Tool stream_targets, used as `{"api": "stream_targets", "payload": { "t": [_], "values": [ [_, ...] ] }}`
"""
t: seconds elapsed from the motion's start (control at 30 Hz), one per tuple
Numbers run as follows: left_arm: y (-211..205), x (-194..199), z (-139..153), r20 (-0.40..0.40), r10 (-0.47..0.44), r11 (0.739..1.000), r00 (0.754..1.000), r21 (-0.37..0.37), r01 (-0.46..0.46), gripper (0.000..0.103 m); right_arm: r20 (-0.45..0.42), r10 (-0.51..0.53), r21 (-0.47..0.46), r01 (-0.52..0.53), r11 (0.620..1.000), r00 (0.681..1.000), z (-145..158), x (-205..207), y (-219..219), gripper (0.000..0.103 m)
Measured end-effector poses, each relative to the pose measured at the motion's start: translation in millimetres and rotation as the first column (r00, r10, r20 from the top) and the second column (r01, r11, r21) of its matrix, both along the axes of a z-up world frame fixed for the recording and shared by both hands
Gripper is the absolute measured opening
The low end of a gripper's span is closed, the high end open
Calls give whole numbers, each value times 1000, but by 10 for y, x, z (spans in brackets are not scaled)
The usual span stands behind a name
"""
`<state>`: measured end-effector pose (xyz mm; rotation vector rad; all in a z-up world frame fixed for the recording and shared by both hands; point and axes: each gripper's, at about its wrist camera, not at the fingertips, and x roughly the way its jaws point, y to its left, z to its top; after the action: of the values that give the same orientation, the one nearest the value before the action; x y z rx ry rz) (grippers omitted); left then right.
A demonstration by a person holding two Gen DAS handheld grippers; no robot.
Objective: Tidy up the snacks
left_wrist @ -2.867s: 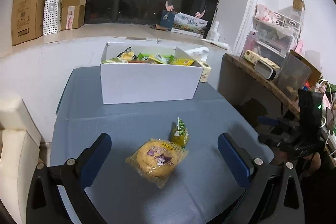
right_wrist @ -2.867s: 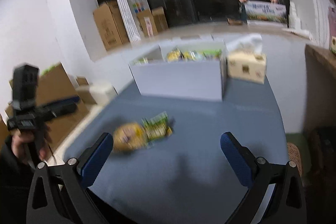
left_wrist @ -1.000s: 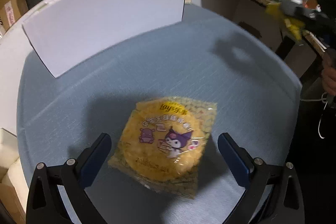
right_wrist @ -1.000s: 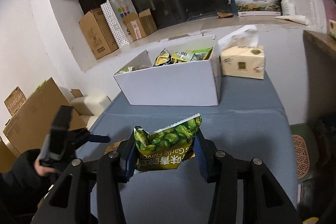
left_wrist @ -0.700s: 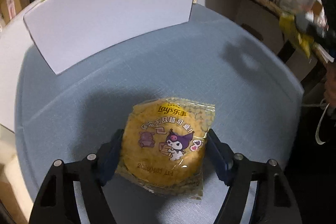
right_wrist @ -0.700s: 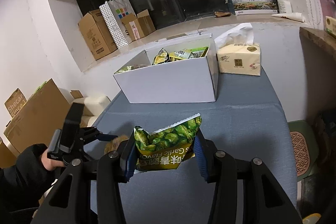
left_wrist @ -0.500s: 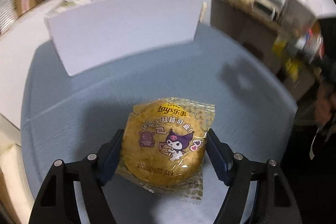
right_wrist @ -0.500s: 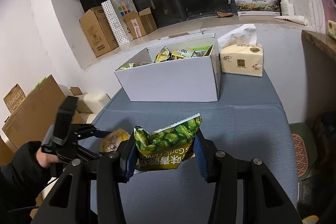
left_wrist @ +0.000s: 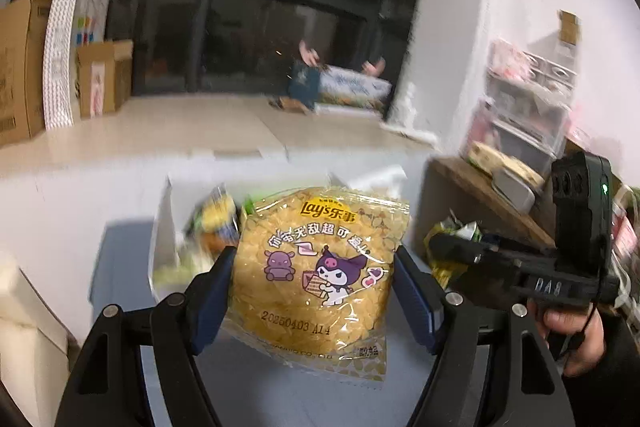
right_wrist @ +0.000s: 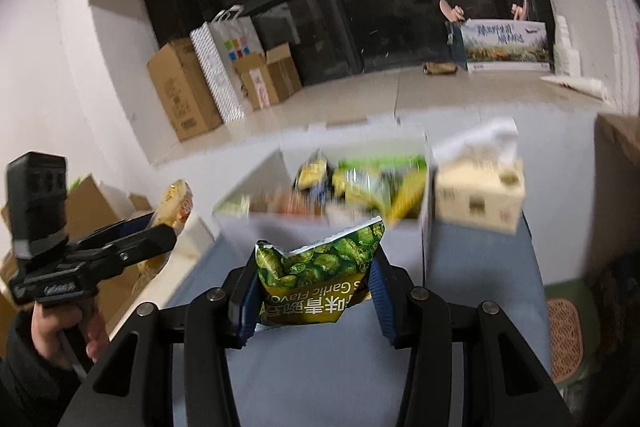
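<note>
Our left gripper [left_wrist: 312, 287] clamps the Lay's chip bag [left_wrist: 320, 279] between its jaws — our right gripper [right_wrist: 312, 291] pinches the green pea bag [right_wrist: 316, 277] likewise.

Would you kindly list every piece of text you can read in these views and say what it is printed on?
"Lay's" and "20250403 A14": yellow chip bag in the left gripper.
"Garlic Flavo", upside down: green pea bag in the right gripper.
"DA8": right gripper's body.
Window banner and tissue box: too blurred.
</note>
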<state>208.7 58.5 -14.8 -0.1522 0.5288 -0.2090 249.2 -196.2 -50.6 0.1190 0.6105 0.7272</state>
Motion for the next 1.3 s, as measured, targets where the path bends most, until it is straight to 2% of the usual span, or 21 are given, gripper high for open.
{"api": "stream_targets", "payload": {
  "t": [0.1,0.23,0.3,0.37,0.4,0.43,0.47,0.5,0.6,0.77,0.87,0.97,1.0,1.03,1.13,1.2,1.3],
  "values": [
    [92,355,124,10,38,999,999,-16,-38,79,7,-11,-15,11,1000,1000,117,394,227,52],
    [238,755,151,0,84,996,996,-23,-84,79,-26,-24,-42,23,999,999,140,826,466,52],
    [281,933,125,-22,105,994,994,1,-105,79,-15,-27,-82,26,996,1000,132,984,594,52],
    [286,1072,24,-81,136,990,987,54,-132,83,-8,-39,-91,38,995,999,115,1123,670,53],
    [298,1126,-15,-107,139,989,984,63,-133,88,-23,-45,-85,43,995,999,92,1187,679,60],
    [319,1148,-57,-120,147,988,982,57,-141,103,-49,-41,-74,38,997,998,67,1254,695,87],
    [351,1153,-82,-124,150,988,981,41,-146,103,-73,-45,-73,39,997,996,37,1312,713,97],
    [384,1163,-120,-140,159,987,977,32,-156,103,-77,-74,-85,68,994,994,7,1343,718,103],
    [455,1179,-217,-180,180,984,967,28,-178,103,-103,-66,-91,56,994,993,-90,1381,695,103],
    [412,1010,-238,-139,169,986,976,40,-165,103,-70,-83,-129,74,989,994,-138,1323,660,103],
    [344,879,-165,-97,201,977,975,84,-194,103,-54,-104,-145,95,985,993,-113,1244,633,103],
    [201,681,-81,-29,222,959,975,189,-213,103,-28,-79,-169,73,983,996,-81,1091,639,103],
    [143,589,-54,-2,231,944,973,241,-224,103,-9,-76,-191,73,979,997,-67,1035,651,103],
    [116,520,-37,13,234,938,972,258,-229,103,26,-81,-221,85,972,996,-48,964,670,103],
    [112,273,44,31,229,948,973,219,-230,103,162,-63,-302,110,947,985,19,686,697,103],
    [137,73,114,51,288,934,956,204,-292,103,211,-69,-308,133,942,975,74,506,640,103],
    [122,-211,174,102,324,913,940,225,-339,103,196,-103,-266,154,952,975,128,352,481,103]
  ]
}}
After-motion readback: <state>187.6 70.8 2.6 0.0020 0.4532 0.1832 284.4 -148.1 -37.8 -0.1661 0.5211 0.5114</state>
